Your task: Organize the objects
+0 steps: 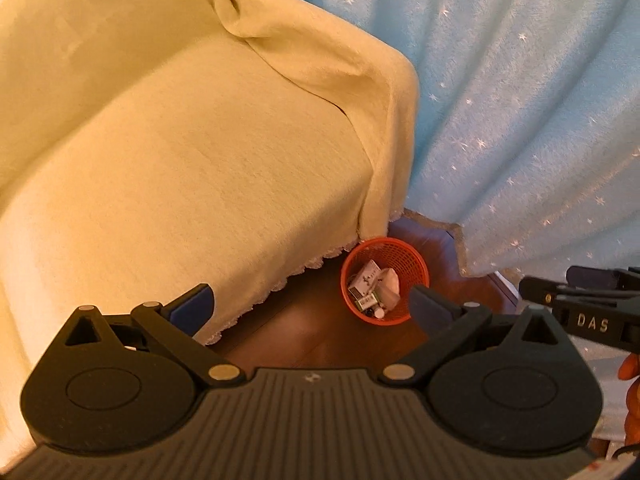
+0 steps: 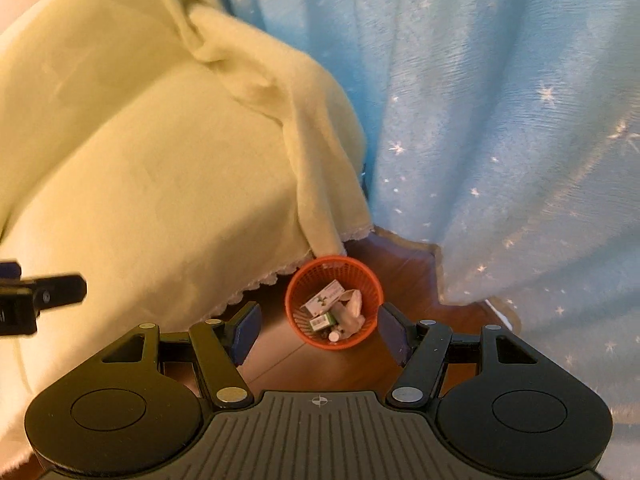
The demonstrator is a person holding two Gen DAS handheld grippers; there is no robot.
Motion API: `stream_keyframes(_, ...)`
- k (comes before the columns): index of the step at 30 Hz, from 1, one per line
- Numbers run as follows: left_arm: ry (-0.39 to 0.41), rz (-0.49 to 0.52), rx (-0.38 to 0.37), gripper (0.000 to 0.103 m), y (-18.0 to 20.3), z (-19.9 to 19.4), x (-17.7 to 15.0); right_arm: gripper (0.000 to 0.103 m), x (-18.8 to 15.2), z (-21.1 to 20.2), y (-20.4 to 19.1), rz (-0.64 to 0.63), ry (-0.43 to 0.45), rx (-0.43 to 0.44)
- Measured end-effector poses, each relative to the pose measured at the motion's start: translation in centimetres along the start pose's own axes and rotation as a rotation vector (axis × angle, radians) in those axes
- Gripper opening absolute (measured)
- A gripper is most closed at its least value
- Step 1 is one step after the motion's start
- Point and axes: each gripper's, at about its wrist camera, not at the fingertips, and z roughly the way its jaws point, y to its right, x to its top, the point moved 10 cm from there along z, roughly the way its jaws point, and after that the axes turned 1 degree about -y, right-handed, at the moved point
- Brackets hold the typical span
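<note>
An orange mesh basket (image 1: 416,270) stands on the wooden floor at the corner of the bed; it also shows in the right wrist view (image 2: 366,286). It holds small boxes (image 1: 365,278) (image 2: 325,298), crumpled white paper (image 1: 390,286) (image 2: 354,306) and a small bottle. My left gripper (image 1: 312,308) is open and empty, held well above the floor in front of the basket. My right gripper (image 2: 318,330) is open and empty, high above the basket. Part of the right gripper shows at the right edge of the left wrist view (image 1: 588,312).
A bed covered with a pale yellow blanket (image 1: 180,140) (image 2: 140,160) fills the left. A light blue curtain with white stars (image 1: 520,100) (image 2: 500,120) hangs on the right, down to the floor. Brown wooden floor (image 1: 304,340) (image 2: 340,368) lies between them.
</note>
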Motion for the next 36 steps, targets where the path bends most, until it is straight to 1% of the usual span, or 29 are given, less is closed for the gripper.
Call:
stream_keyframes(4, -0.004, 0.049, -0.021, 0.102, -0.5, 0.5, 0.0, 0.062, 0.1, -0.1, -0.2, 0.028, 0.009, -0.026)
stream_keyframes(8, -0.024, 0.095, -0.033, 0.102, -0.5, 1.6, -0.5, 0.062, -0.4, 0.2, -0.3, 0.061, 0.009, -0.051)
stream_keyframes(12, -0.05, 0.128, -0.037, 0.102, -0.4, 2.7, -1.2, 0.062, -1.4, 0.8, -0.3, 0.082, -0.007, -0.068)
stream_keyframes(15, -0.055, 0.146, -0.038, 0.102, -0.6, 3.1, -1.6, 0.062, -2.2, 1.7, -0.5, 0.084, -0.029, -0.077)
stream_keyframes(17, -0.061, 0.143, -0.028, 0.102, -0.8, 3.4, -1.7, 0.062, -2.6, 2.4, -0.7, 0.079, -0.047, -0.076)
stream_keyframes(20, -0.07, 0.14, -0.04, 0.102, -0.8, 3.9, -1.7, 0.062, -3.0, 3.2, -1.0, 0.081, -0.067, -0.078)
stream_keyframes(24, -0.087, 0.144, -0.037, 0.102, -0.9, 4.7, -1.6, 0.062, -3.2, 3.7, -1.2, 0.076, -0.084, -0.085)
stream_keyframes(36, -0.097, 0.162, -0.035, 0.102, -0.6, 5.6, -1.1, 0.062, -2.8, 4.5, -1.4, 0.081, -0.095, -0.096)
